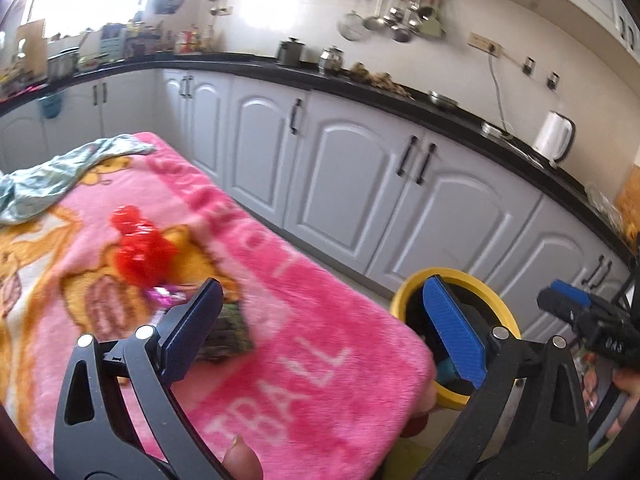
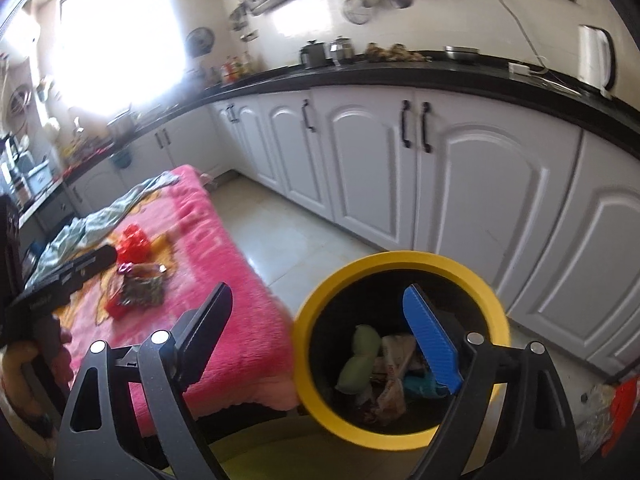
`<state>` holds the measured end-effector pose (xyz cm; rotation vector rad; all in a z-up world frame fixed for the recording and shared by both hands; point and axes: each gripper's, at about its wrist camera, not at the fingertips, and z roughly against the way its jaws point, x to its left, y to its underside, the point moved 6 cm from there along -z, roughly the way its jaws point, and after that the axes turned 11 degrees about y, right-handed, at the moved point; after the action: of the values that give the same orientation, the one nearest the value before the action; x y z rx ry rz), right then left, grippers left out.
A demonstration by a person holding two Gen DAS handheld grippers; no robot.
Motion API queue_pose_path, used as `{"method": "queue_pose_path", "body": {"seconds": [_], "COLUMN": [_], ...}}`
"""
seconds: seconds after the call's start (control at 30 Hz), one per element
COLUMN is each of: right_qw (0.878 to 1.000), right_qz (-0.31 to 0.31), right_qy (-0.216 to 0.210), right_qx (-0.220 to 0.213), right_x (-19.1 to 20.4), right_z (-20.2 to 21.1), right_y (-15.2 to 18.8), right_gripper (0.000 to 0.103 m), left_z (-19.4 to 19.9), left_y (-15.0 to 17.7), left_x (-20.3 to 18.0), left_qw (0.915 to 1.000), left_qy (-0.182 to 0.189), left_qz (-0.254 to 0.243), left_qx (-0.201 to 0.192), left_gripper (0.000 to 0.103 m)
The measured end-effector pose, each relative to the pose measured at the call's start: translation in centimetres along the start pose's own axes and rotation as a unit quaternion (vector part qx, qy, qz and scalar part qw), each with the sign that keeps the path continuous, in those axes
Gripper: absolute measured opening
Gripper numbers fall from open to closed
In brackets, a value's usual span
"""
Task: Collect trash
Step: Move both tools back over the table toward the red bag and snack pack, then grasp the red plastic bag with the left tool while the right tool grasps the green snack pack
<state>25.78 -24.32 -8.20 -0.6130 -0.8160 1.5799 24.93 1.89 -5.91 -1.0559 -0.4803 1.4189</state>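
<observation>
**Both claws empty, more trash waits on the pink blanket**

The left gripper point(image 1: 316, 328) has its 2 fingers wide apart. Nothing is between them. It hangs over the near edge of the pink blanket point(image 1: 280, 280), with one finger over the cloth and the other over the bin.

The right gripper point(image 2: 320, 336) is also wide apart and holds nothing. It looks down at the yellow bin point(image 2: 304, 344), which stands on the floor just beside the blanket's edge. Inside the bin lie a green lump point(image 2: 358, 360) and some crumpled wrappers point(image 2: 394, 376).

The trash left to pick up sits in a small pile in the middle of the blanket. There is a red shiny wrapper point(image 1: 140, 246), a little pink foil piece point(image 1: 166, 294) and a dark flat packet point(image 1: 230, 334). They touch or nearly touch each other. The picture is blurry here, so there may be more small bits that I cannot make out. A pale green cloth point(image 1: 52, 180) lies at the far end, well apart from the pile.

The next step looks like a reach back to the pile. To do it well:

- Pick 1 piece only. The dark packet is nearest to the left claw.
- Keep the fingers apart until they sit on both sides of it.
- Come down softly, so the fluffy blanket is not pinched too.
- Squeeze, lift straight up, then carry it over the bin before letting go.
- Keep the 2 claws from bumping.
</observation>
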Motion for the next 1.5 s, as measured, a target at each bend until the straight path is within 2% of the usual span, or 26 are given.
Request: {"method": "queue_pose_path", "body": {"seconds": [0.33,0.37,0.4,0.43,0.73,1.0,1.17,1.27,1.37,1.4,1.47,1.5], "right_qw": [0.997,0.997,0.996,0.996,0.988,0.976,0.973,0.97,0.97,0.97,0.969,0.969], "right_qz": [0.057,0.061,0.066,0.067,0.106,0.12,0.102,0.084,0.076,0.081,0.088,0.09], "right_qy": [-0.045,-0.05,-0.055,-0.057,-0.102,-0.15,-0.157,-0.164,-0.163,-0.161,-0.161,-0.16], "right_qx": [0.016,0.018,0.022,0.021,0.047,0.104,0.136,0.159,0.164,0.163,0.163,0.164], "right_x": [7.9,8.7,9.7,10.3,18.3,25.3,27.0,27.1,26.7,26.5,26.2,25.9], "right_z": [-0.8,-0.9,-1.2,-1.3,-4.6,-9.8,-12.8,-14.1,-14.5,-14.4,-14.3,-14.2], "right_y": [0.6,0.7,0.8,0.8,2.1,3.3,3.5,3.7,3.8,3.9,4.0,4.1], "right_gripper": [0.085,0.086,0.094,0.096,0.096,0.096,0.096,0.096,0.084,0.075,0.07,0.059], "left_z": [2.9,3.1,3.3,3.6,4.3,2.0,-0.8,-2.8,-4.5,-5.0,-5.9,-6.3], "left_y": [-0.5,-0.5,-0.5,-0.5,-1.0,-1.6,-1.8,-1.8,-1.6,-1.5,-1.2,-1.0], "left_x": [6.1,6.8,7.3,8.0,13.3,18.0,19.5,20.3,21.0,21.2,21.7,21.8], "left_qw": [0.9978,0.9973,0.9969,0.9963,0.9906,0.985,0.9803,0.9781,0.9744,0.9726,0.9687,0.9673], "left_qy": [-0.037,-0.041,-0.044,-0.048,-0.077,-0.08,-0.046,-0.05,-0.046,-0.041,-0.047,-0.051], "left_qz": [0.049,0.054,0.059,0.064,0.106,0.153,0.191,0.198,0.213,0.222,0.234,0.238], "left_qx": [-0.026,-0.028,-0.03,-0.032,-0.038,-0.007,0.02,0.038,0.054,0.056,0.067,0.072], "left_gripper": [0.092,0.092,0.092,0.092,0.092,0.092,0.092,0.092,0.092,0.092,0.092,0.09]}}
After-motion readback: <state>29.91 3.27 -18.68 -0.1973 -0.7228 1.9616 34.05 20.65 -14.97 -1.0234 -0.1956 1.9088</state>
